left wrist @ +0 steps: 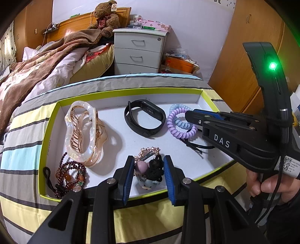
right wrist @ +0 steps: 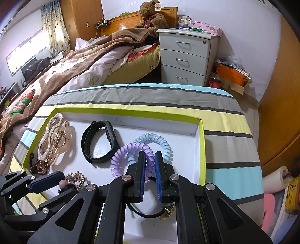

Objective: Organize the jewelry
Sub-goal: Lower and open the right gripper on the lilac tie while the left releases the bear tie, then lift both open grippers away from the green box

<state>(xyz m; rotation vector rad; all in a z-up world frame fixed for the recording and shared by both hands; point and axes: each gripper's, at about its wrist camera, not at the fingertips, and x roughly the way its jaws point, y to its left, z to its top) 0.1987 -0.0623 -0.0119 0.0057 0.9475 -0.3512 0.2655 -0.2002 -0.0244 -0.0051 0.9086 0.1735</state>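
A white tray with a lime rim (left wrist: 131, 90) (right wrist: 202, 150) holds the jewelry. In it lie a pearly hair claw (left wrist: 82, 131) (right wrist: 53, 138), a black fitness band (left wrist: 144, 117) (right wrist: 99, 142), purple (left wrist: 173, 127) (right wrist: 120, 159) and blue coil hair ties (left wrist: 180, 110) (right wrist: 159, 140), a dark bead bracelet (left wrist: 70, 176) and a black hair tie with a gold charm (right wrist: 166, 213). My left gripper (left wrist: 149, 159) is open around a clump of black tie, pink bead and gold chain (left wrist: 150, 165). My right gripper (right wrist: 150, 155) (left wrist: 189, 114) has its jaws narrowly apart astride the purple coil.
The tray lies on a striped cloth (left wrist: 22, 146) (right wrist: 230, 146) over a surface. Behind are a bed with a brown blanket (left wrist: 37, 62), a teddy bear (right wrist: 151, 15), a grey drawer unit (left wrist: 138, 50) (right wrist: 187, 54) and an orange container (right wrist: 230, 75). Wooden wardrobes (left wrist: 243, 47) stand at right.
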